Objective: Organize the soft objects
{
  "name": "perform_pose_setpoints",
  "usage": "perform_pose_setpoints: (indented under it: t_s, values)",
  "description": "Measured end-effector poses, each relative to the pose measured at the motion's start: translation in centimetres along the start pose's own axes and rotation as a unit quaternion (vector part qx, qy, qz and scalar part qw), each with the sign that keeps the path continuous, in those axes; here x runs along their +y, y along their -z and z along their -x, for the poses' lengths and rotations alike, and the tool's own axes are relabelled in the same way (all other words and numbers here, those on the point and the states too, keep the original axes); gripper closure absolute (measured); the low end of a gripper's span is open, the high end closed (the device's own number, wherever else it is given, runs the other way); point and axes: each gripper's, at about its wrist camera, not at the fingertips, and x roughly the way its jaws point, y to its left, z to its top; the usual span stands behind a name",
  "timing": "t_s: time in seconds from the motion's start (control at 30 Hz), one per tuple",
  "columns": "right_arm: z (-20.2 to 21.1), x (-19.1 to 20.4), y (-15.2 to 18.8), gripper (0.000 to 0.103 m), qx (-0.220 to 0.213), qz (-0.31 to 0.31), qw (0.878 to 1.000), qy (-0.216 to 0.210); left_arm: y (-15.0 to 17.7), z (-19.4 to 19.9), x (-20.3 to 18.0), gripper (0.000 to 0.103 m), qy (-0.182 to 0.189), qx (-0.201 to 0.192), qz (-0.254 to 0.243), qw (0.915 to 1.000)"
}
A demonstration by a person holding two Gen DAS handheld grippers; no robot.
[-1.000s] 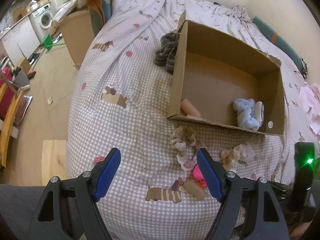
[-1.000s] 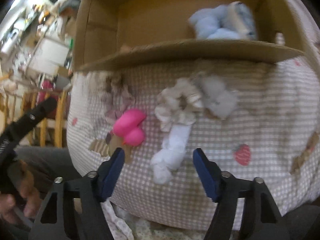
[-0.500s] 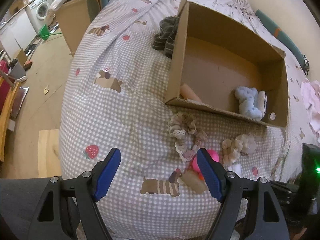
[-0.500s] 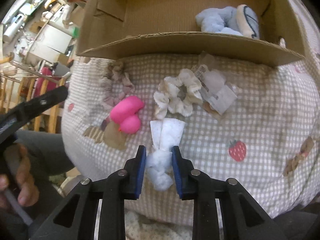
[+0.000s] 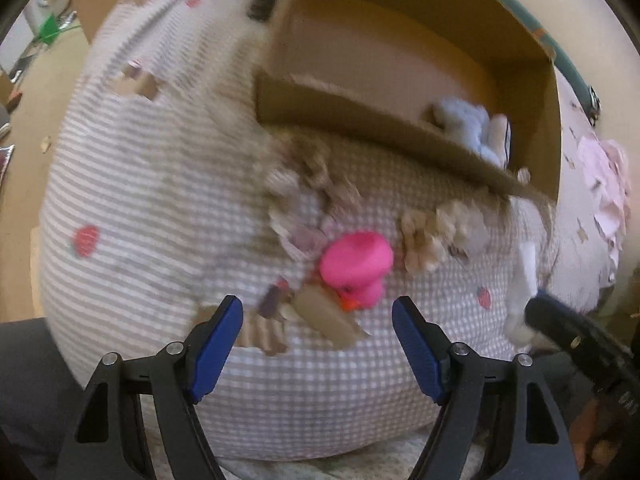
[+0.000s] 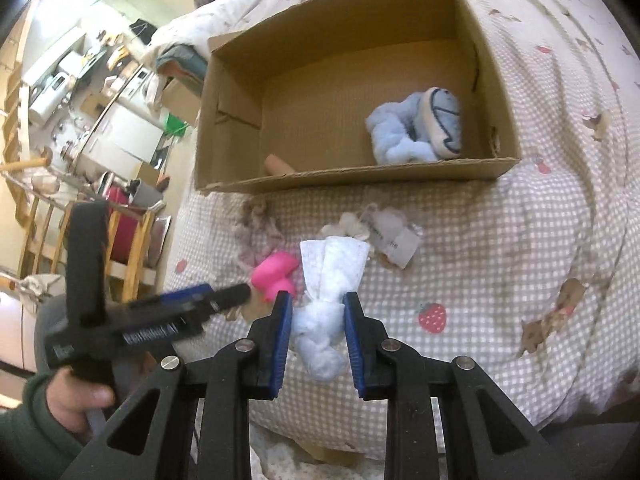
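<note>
White sock, knotted at its near end, is clamped between the blue pads of the right gripper over the near edge of the checked bed cover. Just left of it lies a pink toy, with frilly scrunchies beyond, then the cardboard box holding a blue fluffy bundle. Only the sharp right wrist view shows the sock gripped and a pinkish roll in the box. The blurred left view shows the left gripper, its jaws closing with nothing between them, just short of the pink toy.
</note>
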Motion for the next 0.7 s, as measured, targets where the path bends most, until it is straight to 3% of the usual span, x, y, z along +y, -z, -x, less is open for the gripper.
perform_pose_setpoints:
  t_s: [0.07, 0.13, 0.2, 0.23, 0.4, 0.7]
  values:
    - [0.0, -0.2, -0.2, 0.075, 0.001, -0.005, 1.000, 0.000, 0.3, -0.9, -0.3, 0.044, -0.003, 0.011, -0.006, 0.9999]
    - [-0.3, -0.3, -0.3, 0.075, 0.001, -0.007, 1.000, 0.002, 0.4, -1.6, -0.4, 0.076, 0.005, 0.024, -0.008, 0.9997]
    - [-0.2, -0.3, -0.2, 0.075, 0.001, -0.008, 1.000, 0.003, 0.7, -1.8, -0.3, 0.086, 0.009, 0.031, -0.010, 0.9994]
    - [-0.2, -0.3, -0.2, 0.075, 0.001, -0.009, 1.000, 0.005, 0.8, -1.7, -0.2, 0.096, 0.005, 0.030, -0.013, 0.9995]
    - [0.8, -1.4, -0.1, 0.075, 0.000, -0.019, 1.000, 0.001, 1.3, 0.8, 1.2, 0.097, -0.002, 0.006, -0.008, 0.9999]
    - [1.0, -0.9, 0.0, 0.075, 0.001, -0.005, 1.000, 0.002, 1.3, 2.9, 2.5, 0.097, -0.047, -0.031, -0.004, 0.9984]
